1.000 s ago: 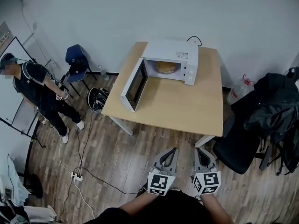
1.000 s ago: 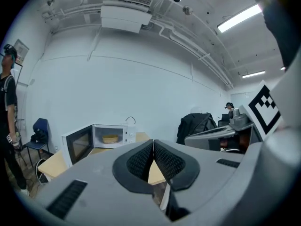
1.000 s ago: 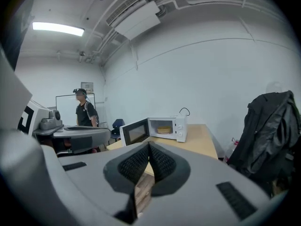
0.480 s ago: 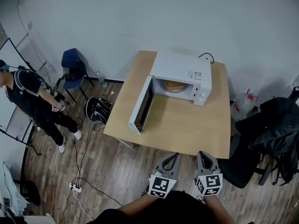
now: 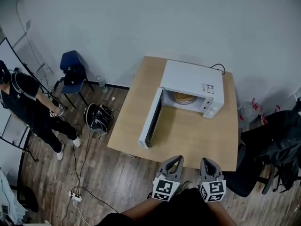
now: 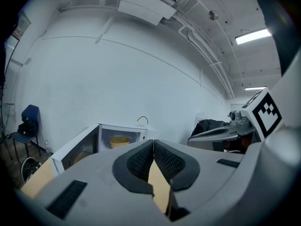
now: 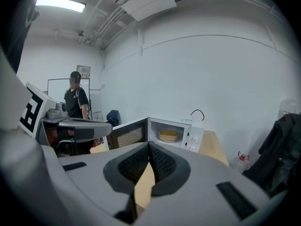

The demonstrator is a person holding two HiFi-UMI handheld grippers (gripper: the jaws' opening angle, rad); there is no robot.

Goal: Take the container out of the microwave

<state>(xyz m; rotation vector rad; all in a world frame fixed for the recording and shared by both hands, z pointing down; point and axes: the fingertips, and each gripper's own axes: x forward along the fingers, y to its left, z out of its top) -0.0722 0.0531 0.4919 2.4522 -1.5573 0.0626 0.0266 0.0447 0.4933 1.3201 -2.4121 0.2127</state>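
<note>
So both grippers sit at the near edge of the wooden table [image 5: 188, 135], side by side and just off the tabletop. They're well apart from the microwave [image 5: 190, 79] at the far side. The left gripper [image 5: 175, 159] has its jaws pressed together with nothing between them, and its own view shows the pads meeting at the tips [image 6: 153, 143]. Same deal with the right gripper [image 5: 207, 162]: clenched and empty, pads touching in its view too [image 7: 149, 145].

The container [image 5: 183, 98], a round yellowish tub, is sitting inside the microwave cavity. The door [image 5: 151, 121] is swung wide open toward the left, so the cavity faces the grippers. From the left gripper view the container [image 6: 119, 141] shows up left of and beyond the jaw tips. From the right gripper view it [image 7: 168, 135] sits slightly right of and beyond them. Neither gripper is touching it.

Off to the left there's a person [image 5: 33, 107] standing on the wood floor, with a blue chair [image 5: 73, 69] near the wall.
</note>
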